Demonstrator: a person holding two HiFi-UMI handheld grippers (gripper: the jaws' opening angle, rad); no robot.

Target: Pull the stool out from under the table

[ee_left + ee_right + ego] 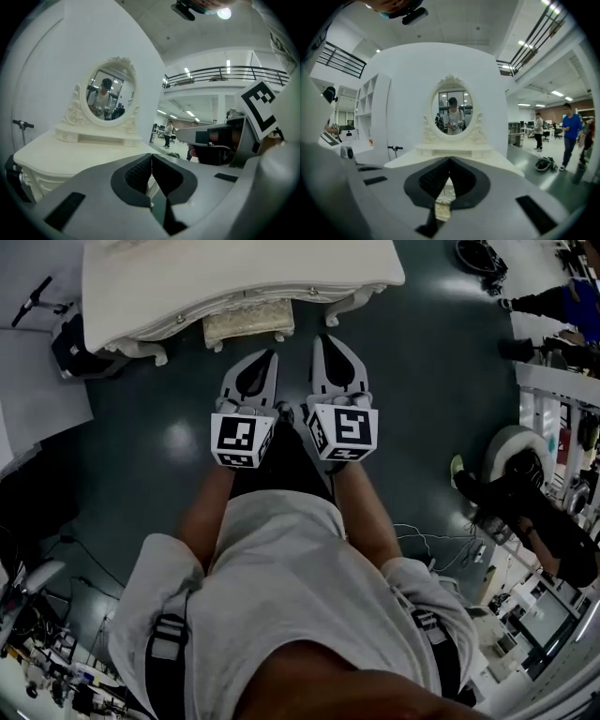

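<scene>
A cream stool (pixel 247 321) with a patterned cushion sits tucked under the front edge of the white dressing table (pixel 187 277). My left gripper (pixel 262 360) and right gripper (pixel 330 345) hover side by side over the dark floor just short of the stool, both shut and empty. In the left gripper view the left gripper (pixel 150 161) points at the table (pixel 70 154) and its oval mirror (pixel 108 97). Through the right gripper (pixel 450 165) a strip of the stool cushion (pixel 443 206) shows, with the mirror (pixel 452 111) above.
A scooter (pixel 33 298) leans at the table's left. A person (pixel 553 302) sits at the far right; people (pixel 570 131) stand further off. A wheeled machine (pixel 525 484) and cables (pixel 431 540) lie on the right. A black bag (pixel 544 163) rests on the floor.
</scene>
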